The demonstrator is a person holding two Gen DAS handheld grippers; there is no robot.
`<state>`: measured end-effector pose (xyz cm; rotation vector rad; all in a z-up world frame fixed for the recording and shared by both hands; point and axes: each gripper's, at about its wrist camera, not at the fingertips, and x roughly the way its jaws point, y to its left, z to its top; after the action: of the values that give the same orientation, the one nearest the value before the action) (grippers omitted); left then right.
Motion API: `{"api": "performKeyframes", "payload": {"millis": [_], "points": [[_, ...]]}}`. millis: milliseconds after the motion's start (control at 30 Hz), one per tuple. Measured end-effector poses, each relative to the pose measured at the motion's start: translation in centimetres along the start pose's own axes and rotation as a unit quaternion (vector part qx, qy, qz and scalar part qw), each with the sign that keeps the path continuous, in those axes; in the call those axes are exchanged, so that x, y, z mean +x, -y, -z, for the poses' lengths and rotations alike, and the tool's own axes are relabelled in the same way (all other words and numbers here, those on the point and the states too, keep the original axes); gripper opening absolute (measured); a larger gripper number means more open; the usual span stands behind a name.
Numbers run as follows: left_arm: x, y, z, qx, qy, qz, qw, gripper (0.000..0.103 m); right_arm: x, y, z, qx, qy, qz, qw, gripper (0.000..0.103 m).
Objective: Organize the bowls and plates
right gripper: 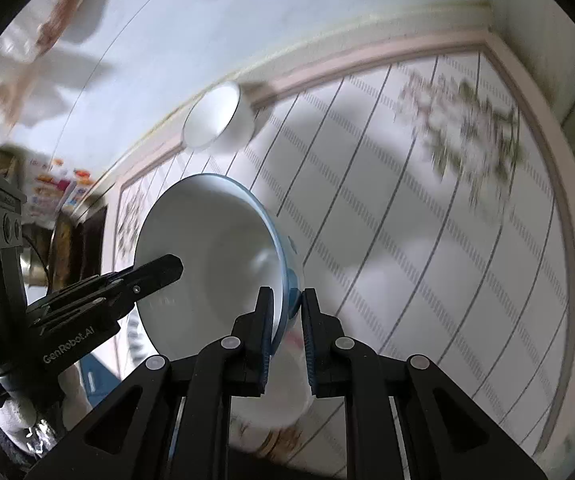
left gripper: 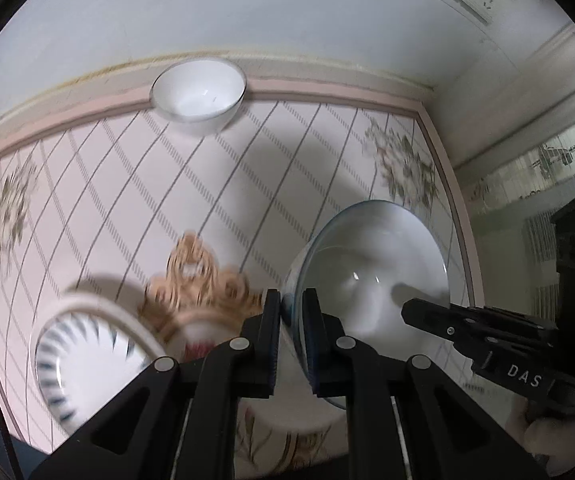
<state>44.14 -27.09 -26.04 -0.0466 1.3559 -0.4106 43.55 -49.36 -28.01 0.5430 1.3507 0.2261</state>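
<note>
Two tools, left tool (left gripper: pixel 290 312) and right tool (right gripper: pixel 287 308), pinch opposite rims of blue-rimmed bowl (left gripper: pixel 371 260) above patterned table (left gripper: pixel 247 168).

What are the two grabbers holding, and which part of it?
Both the left gripper and right gripper pinch the blue-rimmed bowl by its rim, on opposite sides.

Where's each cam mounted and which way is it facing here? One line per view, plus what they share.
Left wrist: on the left gripper, looking steeply down at the tablecloth; its fingers clamp the blue-rimmed bowl; right gripper enters from the right; patterned plate lower left.
Right wrist: on the right gripper, angled down, clamping the bowl's opposite rim; left gripper at left.
Shared: that bowl, the white bowl by the wall, the tablecloth.
</note>
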Motion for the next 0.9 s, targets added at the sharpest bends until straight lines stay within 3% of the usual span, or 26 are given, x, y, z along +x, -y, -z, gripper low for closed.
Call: {"api": "performKeyframes", "payload": {"millis": [233, 367, 900], "points": [[1.6, -1.1, 4.9, -0.007, -0.034, -0.007, 0.9994, 0.009, 1.3, -0.2, 5.1, 0.013, -0.027, -0.007, 1.0, 0.016], [3.3, -1.2, 5.8, -0.006, -0.047, -0.017, 0.9987, 0.009, 2.5, 0.2, 6.4, 0.011, -0.039, 0.006, 0.999, 0.016], [5.8, -1.0, 6.0, 0.008, -0.074, -0.041, 0.9964, 0.009, 5.2, 1.2, 6.5, 0.006, -0.061, 0.033, 0.998, 0.016]]}}
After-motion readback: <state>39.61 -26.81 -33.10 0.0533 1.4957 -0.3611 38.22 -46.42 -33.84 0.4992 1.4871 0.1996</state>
